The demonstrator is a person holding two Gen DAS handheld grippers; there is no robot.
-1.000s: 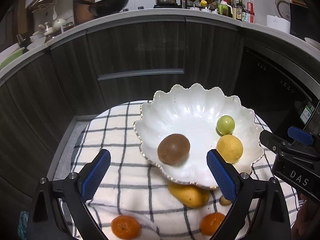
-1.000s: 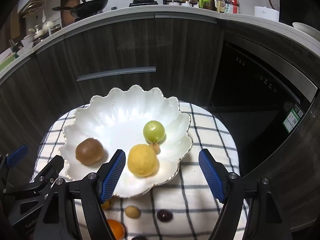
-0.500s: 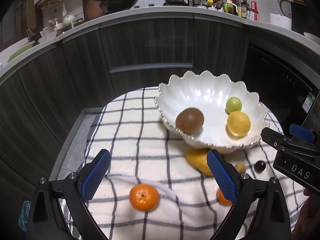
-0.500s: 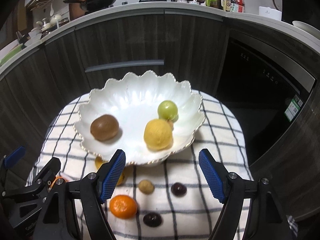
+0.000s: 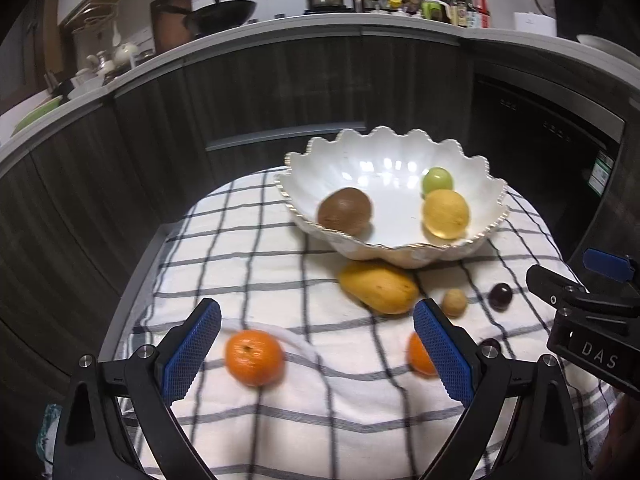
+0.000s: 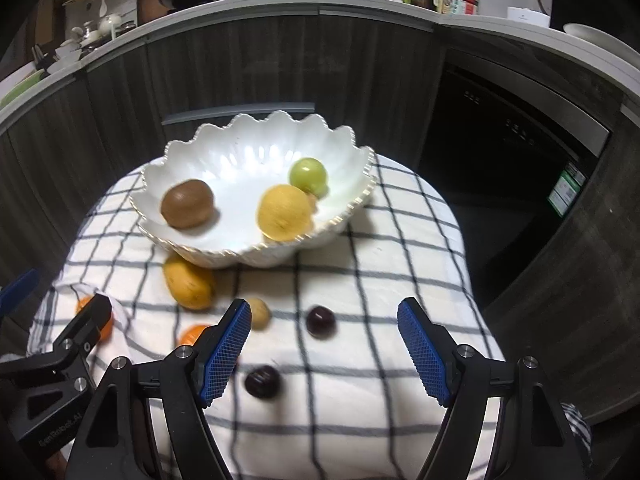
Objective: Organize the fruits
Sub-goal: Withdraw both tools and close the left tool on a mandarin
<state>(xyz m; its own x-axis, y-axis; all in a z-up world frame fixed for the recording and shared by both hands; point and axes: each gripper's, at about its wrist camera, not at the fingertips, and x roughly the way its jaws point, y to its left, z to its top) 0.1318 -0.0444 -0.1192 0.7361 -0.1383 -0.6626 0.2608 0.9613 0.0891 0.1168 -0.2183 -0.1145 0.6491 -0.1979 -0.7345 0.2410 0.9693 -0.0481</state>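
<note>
A white scalloped bowl (image 5: 394,216) sits at the far side of a small table covered by a checked cloth (image 5: 280,280). It holds a kiwi (image 5: 345,211), a lemon (image 5: 445,214) and a green fruit (image 5: 437,181). Loose fruit lies on the cloth in front of it: a mango (image 5: 378,287) touching the bowl's base, a small tan fruit (image 6: 258,312), two dark plums (image 6: 320,322) (image 6: 262,381), and two oranges (image 5: 254,356) (image 5: 420,354) nearest the camera.

Risks, as a judgement: the fruit is round and the cloth is rumpled and falls away at the edges, so a nudge from a fingertip could roll a plum or orange off the table. A hard squeeze could bruise a plum. A reach for the mango could bump the bowl.

The left gripper (image 5: 316,352) hangs over the near left of the cloth, angled downward, jaws wide and empty (one orange lies just inside its left finger). The right gripper (image 6: 324,354) hangs to its right, also angled down, jaws wide and empty, with the plums lying in the gap between its fingers.
</note>
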